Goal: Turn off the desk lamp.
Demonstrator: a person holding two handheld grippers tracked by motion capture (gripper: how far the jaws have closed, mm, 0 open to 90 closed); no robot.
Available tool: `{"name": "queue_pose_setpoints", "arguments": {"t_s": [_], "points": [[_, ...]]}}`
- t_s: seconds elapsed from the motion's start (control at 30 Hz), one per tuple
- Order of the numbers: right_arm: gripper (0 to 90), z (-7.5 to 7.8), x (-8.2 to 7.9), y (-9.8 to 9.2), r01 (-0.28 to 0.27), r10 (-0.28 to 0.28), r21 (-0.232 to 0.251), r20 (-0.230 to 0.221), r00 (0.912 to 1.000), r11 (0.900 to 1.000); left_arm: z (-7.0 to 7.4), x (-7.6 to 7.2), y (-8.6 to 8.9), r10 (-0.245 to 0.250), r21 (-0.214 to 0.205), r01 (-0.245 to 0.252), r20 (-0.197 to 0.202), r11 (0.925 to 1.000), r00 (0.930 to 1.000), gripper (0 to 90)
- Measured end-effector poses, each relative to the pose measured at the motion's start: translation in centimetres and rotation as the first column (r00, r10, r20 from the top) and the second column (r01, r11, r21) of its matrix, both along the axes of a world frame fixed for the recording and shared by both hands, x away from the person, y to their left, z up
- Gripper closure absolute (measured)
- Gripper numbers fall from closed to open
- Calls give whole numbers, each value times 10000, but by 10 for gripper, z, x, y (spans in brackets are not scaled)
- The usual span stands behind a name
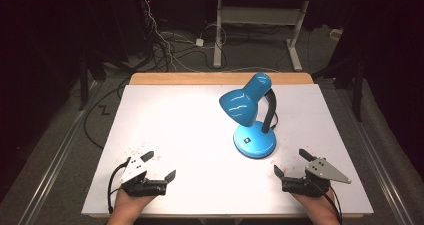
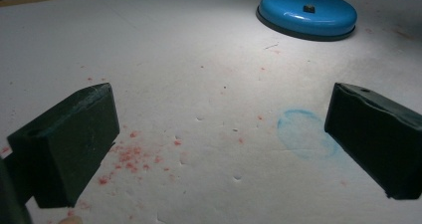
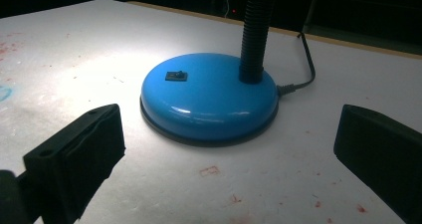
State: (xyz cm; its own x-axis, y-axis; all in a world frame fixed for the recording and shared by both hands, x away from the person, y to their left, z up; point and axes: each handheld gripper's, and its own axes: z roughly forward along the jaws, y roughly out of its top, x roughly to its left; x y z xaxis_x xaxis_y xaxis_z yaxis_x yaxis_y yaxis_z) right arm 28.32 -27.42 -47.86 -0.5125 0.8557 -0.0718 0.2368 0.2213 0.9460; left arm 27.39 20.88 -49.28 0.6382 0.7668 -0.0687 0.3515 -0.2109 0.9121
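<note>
Left gripper [image 1: 159, 166] and right gripper [image 1: 289, 163]: jaws spread wide, nothing held. Red specks [image 2: 133, 157] and blue ring stain [image 2: 304, 133] between left jaws. Lamp [image 1: 252, 116] just beyond right jaws, lit. Base [image 3: 209, 99] probably heavy, slick; ribbed neck [image 3: 256, 32] likely better hold. Cord [image 3: 304, 67] trails behind; path clear.

Blue desk lamp [image 1: 252, 116] stood upright on the table [image 1: 175, 125], right of center, lit, shade tipped down-left on its black gooseneck.
</note>
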Motion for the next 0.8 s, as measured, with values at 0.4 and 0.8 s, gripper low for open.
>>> {"name": "queue_pose_setpoints", "arguments": {"t_s": [0.4,0.8], "points": [[86,-3,2,0,-40,36,-175,-204,9998,9998,0,1,2,69,-14,-69,-39,10000,10000,1],[187,-4,4,-4,20,-30,-215,-480,9988,9998,-1,1,1,62,25,-62,-73,10000,10000,1]]}}
